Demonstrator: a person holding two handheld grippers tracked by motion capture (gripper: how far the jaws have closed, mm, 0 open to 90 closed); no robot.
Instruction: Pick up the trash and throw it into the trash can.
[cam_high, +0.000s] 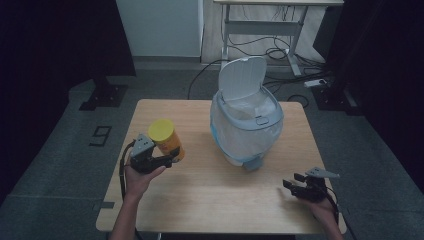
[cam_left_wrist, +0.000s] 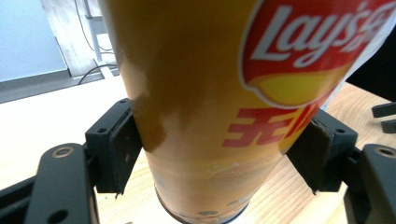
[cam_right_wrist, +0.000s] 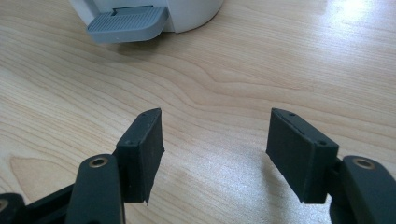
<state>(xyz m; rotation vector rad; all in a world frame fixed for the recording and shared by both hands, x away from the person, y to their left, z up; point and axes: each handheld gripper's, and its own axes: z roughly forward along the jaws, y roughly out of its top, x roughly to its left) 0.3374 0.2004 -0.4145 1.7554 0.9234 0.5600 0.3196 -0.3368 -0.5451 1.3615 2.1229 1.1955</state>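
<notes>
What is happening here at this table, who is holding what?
A person holds tongs in each hand. The left tongs are shut on a yellow chips can, held beside a white pedal bin whose lid stands open. The right tongs are open and hold nothing, low over the wooden table.

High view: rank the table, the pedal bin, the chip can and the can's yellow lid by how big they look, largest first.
1. Table
2. Pedal bin, lid up
3. Chip can, clamped in the left gripper
4. Yellow lid

The can is raised toward the camera, so it looks somewhat bigger than it is.
</notes>
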